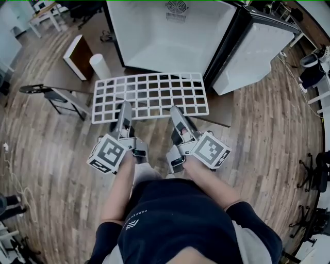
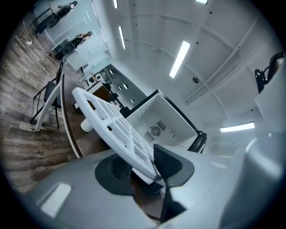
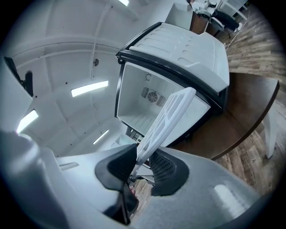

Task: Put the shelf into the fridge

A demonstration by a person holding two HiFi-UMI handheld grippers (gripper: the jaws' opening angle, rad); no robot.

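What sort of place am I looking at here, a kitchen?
Likely an office or lab, not a kitchen: a small fridge stands open on wood flooring, with office chairs and desks around and strip lights overhead.

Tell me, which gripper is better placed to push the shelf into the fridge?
Right, probably. Both clamp the shelf at its near edge, but the right gripper faces the middle of the open fridge; the left gripper sits nearer its left wall. Both should push.

Matt white plastic shelf, smooth glossy fridge, wood-grain floor.
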